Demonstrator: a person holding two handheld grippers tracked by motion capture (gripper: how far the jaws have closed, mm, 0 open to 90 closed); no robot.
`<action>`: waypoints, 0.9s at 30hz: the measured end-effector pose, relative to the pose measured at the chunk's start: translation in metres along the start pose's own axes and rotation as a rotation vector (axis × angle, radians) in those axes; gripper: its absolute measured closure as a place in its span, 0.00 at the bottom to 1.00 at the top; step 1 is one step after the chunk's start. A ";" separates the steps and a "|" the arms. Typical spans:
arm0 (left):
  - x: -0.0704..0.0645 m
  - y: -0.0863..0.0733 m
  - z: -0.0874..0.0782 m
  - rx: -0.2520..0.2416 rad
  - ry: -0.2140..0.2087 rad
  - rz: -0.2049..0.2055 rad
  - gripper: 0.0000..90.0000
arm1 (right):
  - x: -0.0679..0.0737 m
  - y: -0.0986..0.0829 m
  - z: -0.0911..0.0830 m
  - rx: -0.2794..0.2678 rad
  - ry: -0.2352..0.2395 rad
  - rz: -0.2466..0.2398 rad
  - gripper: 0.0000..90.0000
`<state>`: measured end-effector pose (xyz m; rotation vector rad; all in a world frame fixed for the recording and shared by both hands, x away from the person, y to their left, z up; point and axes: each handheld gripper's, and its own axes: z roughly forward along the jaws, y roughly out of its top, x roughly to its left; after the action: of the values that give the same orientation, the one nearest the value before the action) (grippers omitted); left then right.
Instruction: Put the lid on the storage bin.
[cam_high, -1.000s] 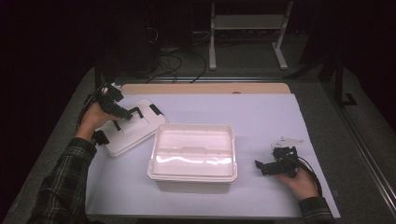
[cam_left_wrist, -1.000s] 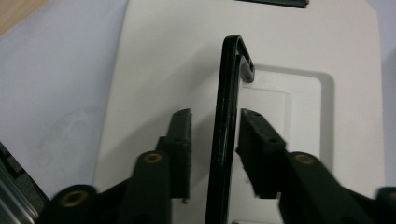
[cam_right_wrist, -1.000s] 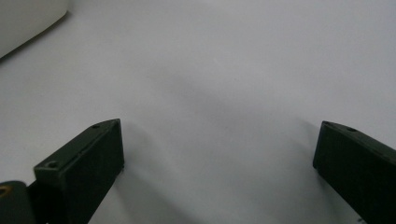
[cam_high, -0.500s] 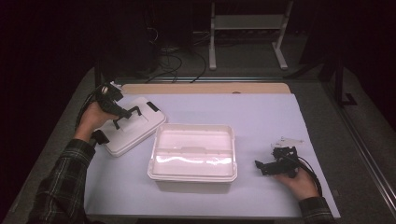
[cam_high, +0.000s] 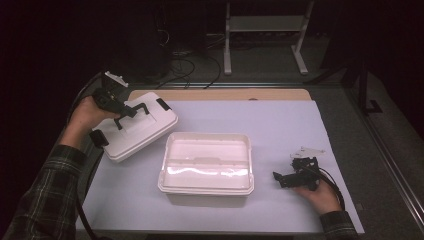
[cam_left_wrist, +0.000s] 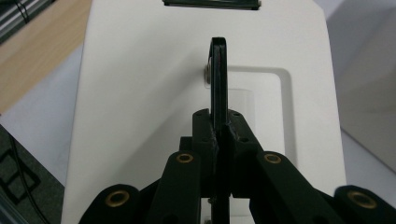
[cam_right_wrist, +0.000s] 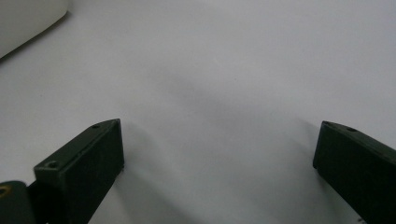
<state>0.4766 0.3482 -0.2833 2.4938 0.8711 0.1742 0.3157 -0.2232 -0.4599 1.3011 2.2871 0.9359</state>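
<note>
While left tongs (cam_left_wrist: 218, 126) pinch handle (cam_left_wrist: 217, 74) — lid (cam_high: 135, 127) beneath

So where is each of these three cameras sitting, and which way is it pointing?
High view: above the person's side, looking forward and down on the table; forearms, hands and both grippers show.
Left gripper view: rides the left gripper, whose jaws are shut on the lid's handle.
Right gripper view: rides the right gripper, jaws open over the table.
Shared: the high and left gripper views both show the lid.

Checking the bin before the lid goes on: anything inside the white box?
The white box looks empty in the high view: bare white floor with glare. The left gripper holds the lid by its handle, off to the side.
</note>
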 end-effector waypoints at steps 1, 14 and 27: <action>-0.003 0.003 -0.005 -0.007 0.000 0.006 0.93 | 0.000 0.000 0.000 0.000 0.000 0.000 0.01; -0.058 0.043 -0.041 -0.067 -0.064 0.156 0.93 | 0.000 0.000 0.000 -0.001 0.000 0.001 0.01; -0.112 0.072 -0.033 -0.078 -0.184 0.321 0.93 | 0.000 0.000 0.000 0.000 0.000 0.002 0.01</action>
<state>0.4187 0.2441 -0.2150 2.5131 0.3795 0.0813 0.3157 -0.2231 -0.4599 1.3041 2.2857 0.9371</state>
